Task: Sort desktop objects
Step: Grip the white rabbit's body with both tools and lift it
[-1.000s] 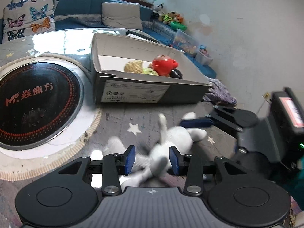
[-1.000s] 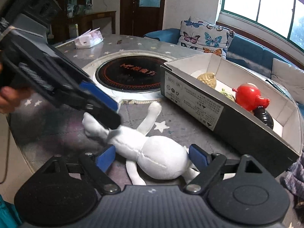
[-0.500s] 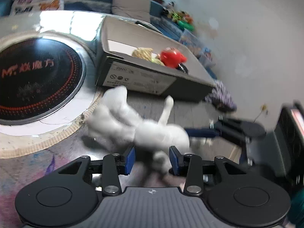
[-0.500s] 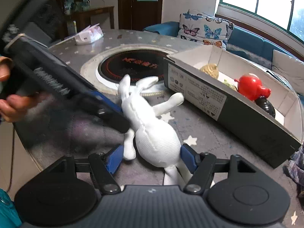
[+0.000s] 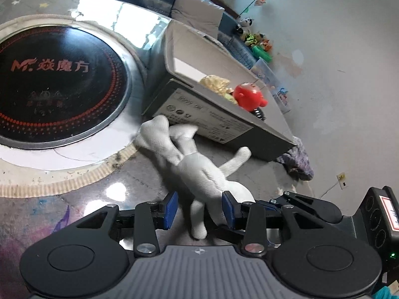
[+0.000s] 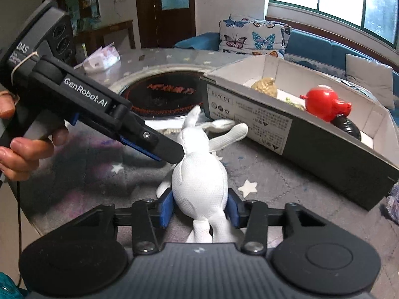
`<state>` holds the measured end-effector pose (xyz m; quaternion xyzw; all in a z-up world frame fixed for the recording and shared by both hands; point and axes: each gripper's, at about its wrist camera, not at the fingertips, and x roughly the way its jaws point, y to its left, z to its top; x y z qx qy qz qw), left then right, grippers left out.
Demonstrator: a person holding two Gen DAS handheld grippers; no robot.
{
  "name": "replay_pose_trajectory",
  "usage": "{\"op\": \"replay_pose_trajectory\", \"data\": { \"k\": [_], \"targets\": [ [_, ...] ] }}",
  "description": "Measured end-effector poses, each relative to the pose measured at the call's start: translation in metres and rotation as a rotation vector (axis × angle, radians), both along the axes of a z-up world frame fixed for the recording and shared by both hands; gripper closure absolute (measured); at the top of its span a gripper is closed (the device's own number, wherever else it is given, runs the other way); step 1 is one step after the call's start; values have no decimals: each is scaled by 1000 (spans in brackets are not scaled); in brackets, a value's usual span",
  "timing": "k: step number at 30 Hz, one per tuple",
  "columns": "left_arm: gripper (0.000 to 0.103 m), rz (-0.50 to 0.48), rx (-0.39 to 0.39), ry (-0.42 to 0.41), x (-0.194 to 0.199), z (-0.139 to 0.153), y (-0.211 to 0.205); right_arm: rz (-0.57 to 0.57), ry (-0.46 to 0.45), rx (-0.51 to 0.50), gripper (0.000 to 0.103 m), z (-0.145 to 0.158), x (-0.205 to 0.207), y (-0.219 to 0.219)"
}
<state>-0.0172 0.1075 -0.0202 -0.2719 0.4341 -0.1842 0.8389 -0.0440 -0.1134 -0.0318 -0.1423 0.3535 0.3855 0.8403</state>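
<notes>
Lying on the round desk [image 6: 286, 182], the white rabbit [image 6: 199, 182] has swung since a second ago: then it sprawled crosswise near the box, now its long body points ears-first at the box [image 6: 311, 134], its ears touching or almost touching the box's labelled side. The desk itself is glossy, star-printed grey, with a black glass hob [image 5: 49, 74] ringed in steel set into it beside the box. The box is shallow cardboard, dark outside and pale inside, holding a shiny red ball-shaped toy [image 6: 321, 102], a knobbly tan one [image 6: 265, 87] and a ribbed black piece [image 6: 346, 125]. The rabbit is soft, stuffed, woven cloth with thin limp limbs. The right tool [image 6: 199, 208], whose jaws have just been closing, now presses its blue pads on the rabbit's plump lower body on the side away from the box. The left tool [image 5: 199, 209], held in a hand [image 6: 22, 147], stands wide, a rabbit leg loose between its pads.
</notes>
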Motion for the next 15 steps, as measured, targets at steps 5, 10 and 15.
{"op": "replay_pose_trajectory", "data": {
  "k": [5, 10, 15],
  "targets": [
    [62, -39, -16, -109, -4, 34, -13, -10, -67, 50, 61, 26, -11, -10],
    [62, -53, -11, -229, 16, 76, -22, -76, -146, 114, 61, 60, 2, -20],
    [62, -42, 17, -281, 61, 97, -32, -160, -186, 141, 61, 82, 42, -17]
  ]
}}
